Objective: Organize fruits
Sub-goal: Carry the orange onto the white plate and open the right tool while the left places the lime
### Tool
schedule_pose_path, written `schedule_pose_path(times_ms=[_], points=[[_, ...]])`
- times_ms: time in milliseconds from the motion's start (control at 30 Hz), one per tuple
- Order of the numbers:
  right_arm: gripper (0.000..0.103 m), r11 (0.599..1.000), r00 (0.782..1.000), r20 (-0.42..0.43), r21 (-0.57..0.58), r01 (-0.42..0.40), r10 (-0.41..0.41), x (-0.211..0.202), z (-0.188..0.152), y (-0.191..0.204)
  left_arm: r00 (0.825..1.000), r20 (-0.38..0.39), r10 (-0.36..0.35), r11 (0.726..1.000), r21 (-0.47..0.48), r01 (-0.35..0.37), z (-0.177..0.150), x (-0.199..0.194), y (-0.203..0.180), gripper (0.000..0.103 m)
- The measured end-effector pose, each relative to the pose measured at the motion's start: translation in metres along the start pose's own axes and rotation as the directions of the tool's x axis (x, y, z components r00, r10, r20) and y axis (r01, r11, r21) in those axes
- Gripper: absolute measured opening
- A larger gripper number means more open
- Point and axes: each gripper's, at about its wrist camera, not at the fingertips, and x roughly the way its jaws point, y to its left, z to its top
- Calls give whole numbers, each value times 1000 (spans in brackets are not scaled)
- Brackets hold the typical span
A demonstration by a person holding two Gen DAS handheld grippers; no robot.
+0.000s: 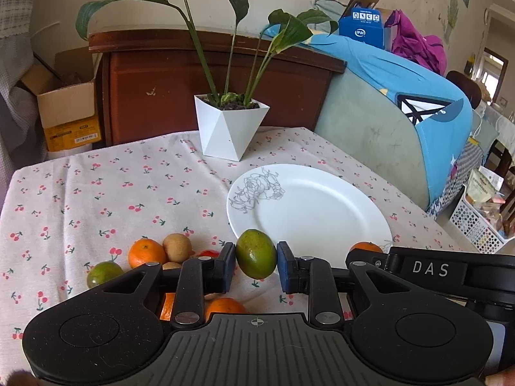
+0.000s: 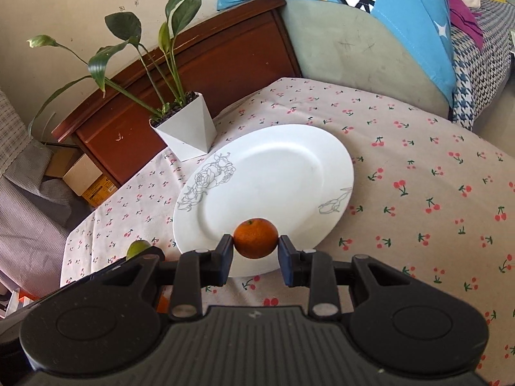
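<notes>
My left gripper (image 1: 256, 254) is shut on a green mango (image 1: 256, 253) and holds it above the tablecloth by the near left rim of the white plate (image 1: 322, 212). My right gripper (image 2: 256, 238) is shut on a tangerine (image 2: 256, 238) over the plate's near rim (image 2: 289, 173). That tangerine (image 1: 365, 247) and the right gripper's body show at the right of the left wrist view. The green mango (image 2: 137, 248) peeks out at the left of the right wrist view. On the cloth lie a tangerine (image 1: 146, 252), a kiwi (image 1: 177, 247), a green fruit (image 1: 103, 273) and more tangerines (image 1: 223, 308) partly hidden under my left gripper.
A white pot with a leafy plant (image 1: 230, 125) stands behind the plate. A wooden cabinet (image 1: 193, 74) and a sofa with a blue cover (image 1: 402, 103) border the table's far side. A cardboard box (image 1: 66, 103) sits at the far left, a basket (image 1: 479, 222) at the right.
</notes>
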Motion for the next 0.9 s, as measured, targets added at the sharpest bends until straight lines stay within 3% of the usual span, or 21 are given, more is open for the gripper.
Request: schedule_pose_path(times_ms=[433, 900], points=[[31, 998, 1000, -11, 64, 18, -18, 8, 3, -13, 998, -32, -46, 999, -9, 46, 1, 25, -12, 25], [33, 998, 1000, 4, 69, 10, -10, 3, 4, -11, 1000, -19, -18, 1000, -9, 17, 4, 16, -12, 35]])
